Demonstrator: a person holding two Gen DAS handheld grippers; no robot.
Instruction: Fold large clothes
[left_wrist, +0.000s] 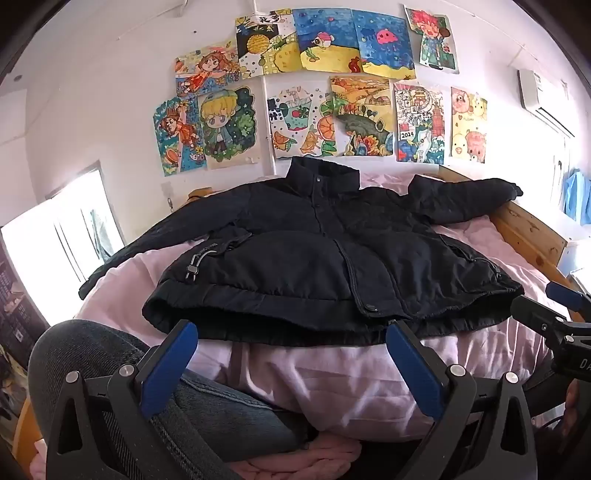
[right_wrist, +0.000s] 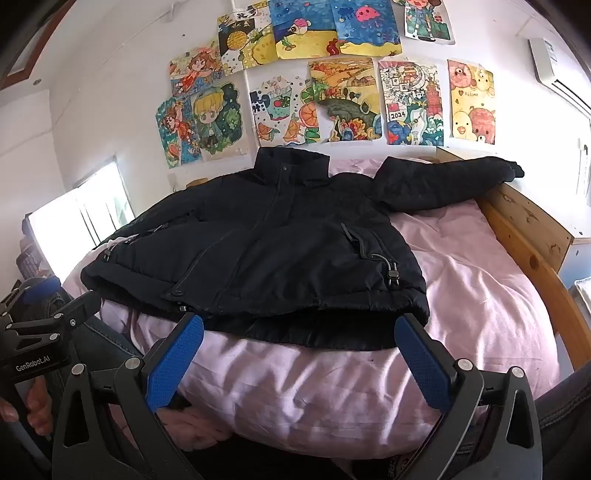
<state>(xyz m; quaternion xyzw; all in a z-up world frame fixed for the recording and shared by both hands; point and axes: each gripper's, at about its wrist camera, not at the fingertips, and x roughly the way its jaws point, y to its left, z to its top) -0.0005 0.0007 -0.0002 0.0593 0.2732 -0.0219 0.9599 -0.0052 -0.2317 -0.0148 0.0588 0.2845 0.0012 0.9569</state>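
One black jacket (left_wrist: 314, 251) (two hand-held grippers, agape)

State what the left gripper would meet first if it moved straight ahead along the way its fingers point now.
Most likely the hem of the black padded jacket, which lies spread on the pink bedsheet just beyond the open left gripper. Depth is unclear, so it might touch the sheet first.

I see the black padded jacket (left_wrist: 314, 251) lying flat on the pink-sheeted wooden bed (left_wrist: 528, 232), collar toward the drawing-covered wall (left_wrist: 110, 92).
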